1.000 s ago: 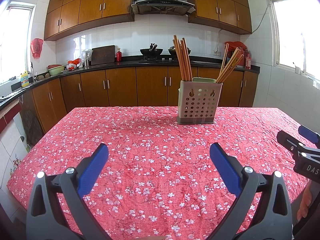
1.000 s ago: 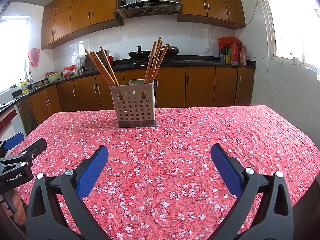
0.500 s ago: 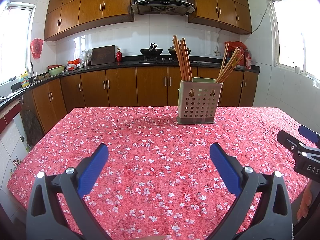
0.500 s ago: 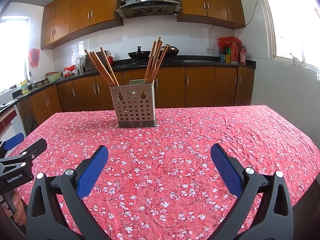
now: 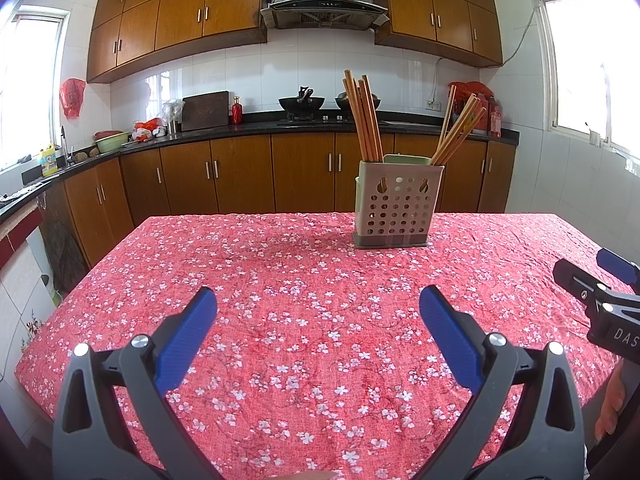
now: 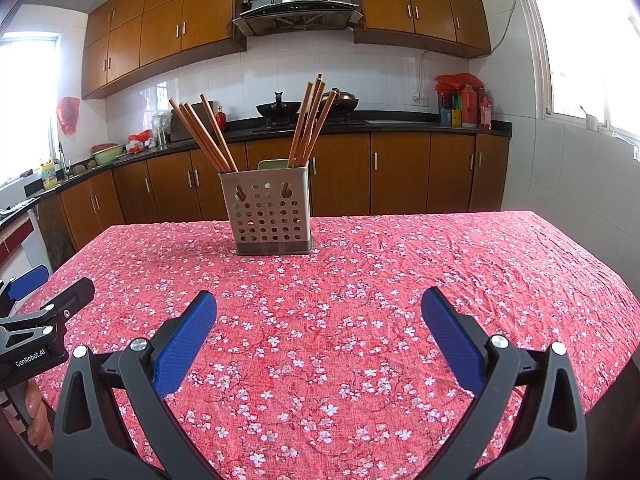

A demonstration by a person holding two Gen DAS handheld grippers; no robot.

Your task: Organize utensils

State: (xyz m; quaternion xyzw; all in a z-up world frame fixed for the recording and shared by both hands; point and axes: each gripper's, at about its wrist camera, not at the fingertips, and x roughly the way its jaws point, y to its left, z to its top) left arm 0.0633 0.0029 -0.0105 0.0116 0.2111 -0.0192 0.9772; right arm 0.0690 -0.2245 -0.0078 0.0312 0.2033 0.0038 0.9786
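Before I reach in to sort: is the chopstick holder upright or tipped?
Upright: the chopstick holder sits flat on the tablecloth, with chopsticks sticking up.

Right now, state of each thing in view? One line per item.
left gripper: open, empty, above the tablecloth.
right gripper: open, empty, above the tablecloth.
utensil holder: upright on the tablecloth.
left chopstick bundle: in holder, leaning left.
right chopstick bundle: in holder, leaning right.
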